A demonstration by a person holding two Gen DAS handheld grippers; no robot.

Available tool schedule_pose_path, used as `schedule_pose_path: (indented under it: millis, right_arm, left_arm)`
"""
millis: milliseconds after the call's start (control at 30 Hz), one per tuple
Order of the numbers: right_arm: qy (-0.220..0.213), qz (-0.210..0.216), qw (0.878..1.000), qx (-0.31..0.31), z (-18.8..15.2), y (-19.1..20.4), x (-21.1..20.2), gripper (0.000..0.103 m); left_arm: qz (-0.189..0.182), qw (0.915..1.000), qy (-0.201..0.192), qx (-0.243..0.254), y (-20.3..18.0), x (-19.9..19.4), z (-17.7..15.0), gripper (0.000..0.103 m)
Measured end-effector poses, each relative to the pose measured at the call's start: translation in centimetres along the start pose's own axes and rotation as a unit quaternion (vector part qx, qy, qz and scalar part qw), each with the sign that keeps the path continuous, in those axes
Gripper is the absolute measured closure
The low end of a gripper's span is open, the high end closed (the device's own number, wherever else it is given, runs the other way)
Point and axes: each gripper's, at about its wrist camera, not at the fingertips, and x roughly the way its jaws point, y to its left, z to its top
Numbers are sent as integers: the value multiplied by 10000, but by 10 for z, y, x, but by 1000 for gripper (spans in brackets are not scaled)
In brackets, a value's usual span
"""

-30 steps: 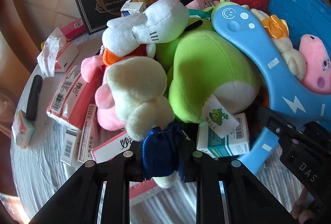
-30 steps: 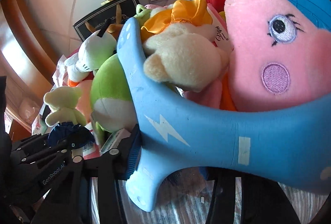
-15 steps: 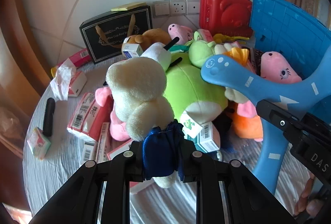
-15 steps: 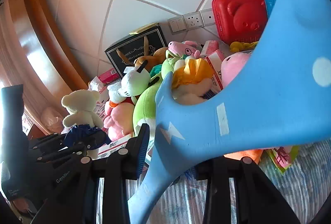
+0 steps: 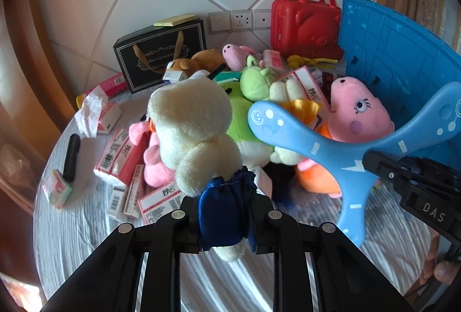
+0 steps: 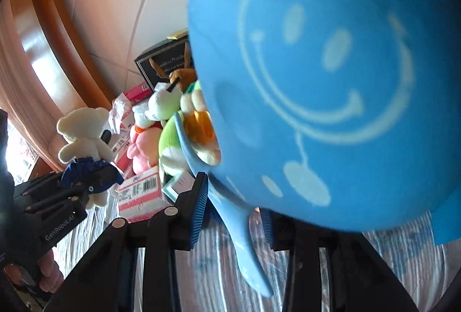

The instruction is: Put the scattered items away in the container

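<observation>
Your right hand-held gripper [image 6: 233, 214] is raised over the striped table [image 5: 86, 231], its ribbed blue pads pinching the stem of a large blue three-armed foam boomerang [image 5: 325, 150] printed with white smiley faces and a lightning bolt. One lobe fills most of the right wrist view, blurred, and hides everything ahead and to the right of that gripper. Beyond and to its right stands the blue plastic crate [image 5: 389, 52] with gridded walls; its lower part is cut off behind the boomerang.

Your left hand-held gripper [image 5: 227, 222] sits level, pressed together on the dark blue satin skirt of a cream fuzzy plush bear [image 5: 193, 127], which stands upright off the table with its back to the camera. The bear blocks part of the pile ahead of it.

Ahead of both grippers lies a heap: a lime-green plush [image 5: 245, 121], a pink pig plush [image 5: 360, 116], flat pink-and-white barcoded packets [image 5: 118, 156]. Farther back stand a black paper gift bag [image 5: 161, 55] and a glossy red toy suitcase [image 5: 305, 23].
</observation>
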Motion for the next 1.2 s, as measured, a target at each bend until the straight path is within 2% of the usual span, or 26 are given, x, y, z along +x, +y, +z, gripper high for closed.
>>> schedule_pose_path:
  millis: [33, 100, 167, 233, 300, 400, 533, 800, 833, 867, 967, 1067, 1200]
  right_arm:
    - [106, -141, 9998, 12, -7, -8, 2, 59]
    - [161, -547, 9984, -55, -20, -22, 3, 39]
    - [98, -1044, 9944, -113, -32, -35, -1, 36]
    - [55, -1197, 9928, -52, -42, -45, -5, 36]
    - [41, -1133, 9936, 17, -52, -44, -5, 36]
    - [-52, -1065, 9943, -67, -61, -25, 1, 36]
    - [-353, -1268, 9911, -187, -60, 3, 6, 36]
    - [-798, -2092, 9730, -560, -50, 30, 56, 36]
    - [-898, -2089, 9720, -601, -48, 30, 57, 37]
    - [-984, -2065, 9716, -607, -45, 30, 58, 43]
    - [-1229, -1857, 9739, -430, -39, 24, 49, 46]
    - [-1518, -1736, 9723, -380, -37, 24, 31, 46]
    - [-1579, -1674, 9723, -402, -29, 26, 14, 46]
  left_arm:
    - [62, 9999, 100, -60, -1, 4, -5, 82]
    - [134, 9992, 315, -203, 0, 14, -16, 82]
    - [224, 9983, 464, -282, 2, 22, -27, 82]
    - [276, 9978, 549, -258, 2, 27, -35, 82]
    - [279, 9977, 586, -197, 3, 31, -41, 82]
    - [202, 9978, 611, -141, 5, 38, -46, 82]
    - [101, 9985, 528, 81, 6, 46, -46, 82]
    - [-188, 9994, 278, 121, 20, 77, -43, 82]
    - [-212, 9993, 265, 122, 21, 80, -43, 82]
    - [-240, 9993, 259, 131, 20, 84, -43, 82]
    - [-316, 9992, 178, 140, 18, 88, -40, 82]
    - [-439, 9990, 35, 110, 13, 81, -33, 82]
    - [-559, 9981, -174, 196, 0, 63, -18, 82]
